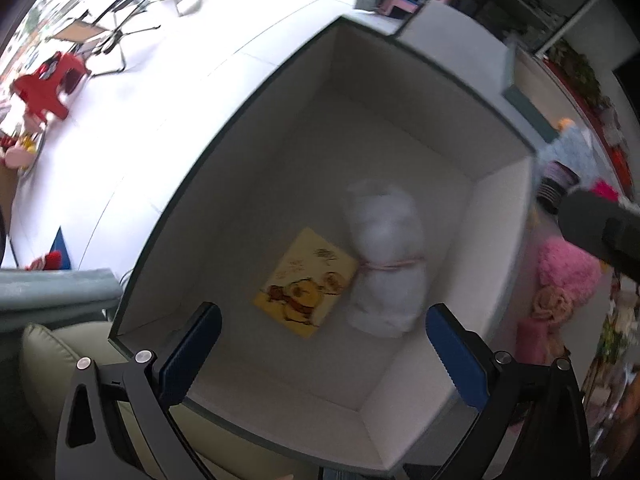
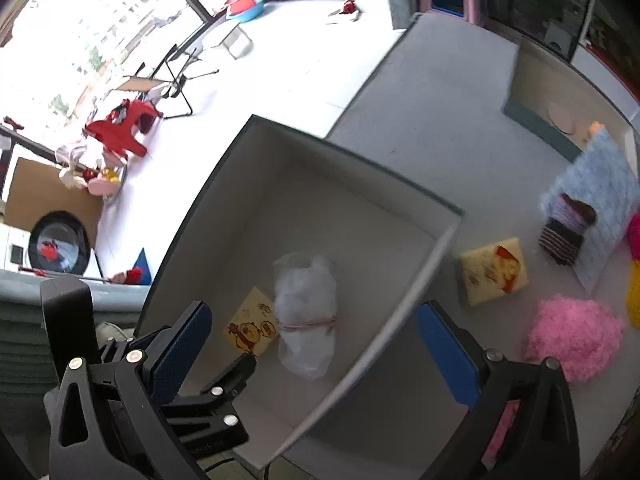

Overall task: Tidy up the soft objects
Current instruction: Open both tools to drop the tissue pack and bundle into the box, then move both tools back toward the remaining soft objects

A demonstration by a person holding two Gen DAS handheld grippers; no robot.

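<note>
From the left wrist, the left tongs (image 1: 322, 354) stand spread and hold nothing, poised over the near wall of the open box (image 1: 472, 364). Inside, on the box floor, lies the white bundle (image 1: 386, 262), tied round its middle with a pink band; it sits toward 12 o'clock from the tongs, slightly right of centre, its long axis running roughly 12 to 6. Touching its left side is a yellow cartoon pad (image 1: 306, 284), tilted, at about 11 o'clock from the tongs. At 3 o'clock, outside the box, a pink fluffy thing (image 1: 568, 270) shows on the grey surface (image 1: 516, 272), partly cut off by the dark body of the other tool.

From the right wrist, the right tongs (image 2: 320, 352) are likewise spread and empty, straddling the right wall of the box, so one finger hangs over the inside and the other over the surface. The loose items lie at 2 to 3 o'clock: a second yellow pad (image 2: 494, 270) just beyond the box wall, the pink fluffy thing low at 3 o'clock, and a dark striped piece (image 2: 564, 232) against a pale blue cloth (image 2: 604, 200) farther off. The right hand looks nearer to all of these than the left, so the next pick probably falls to it, swinging right; the second pad's broad face points up, so its edges would likely need pinching.
</note>
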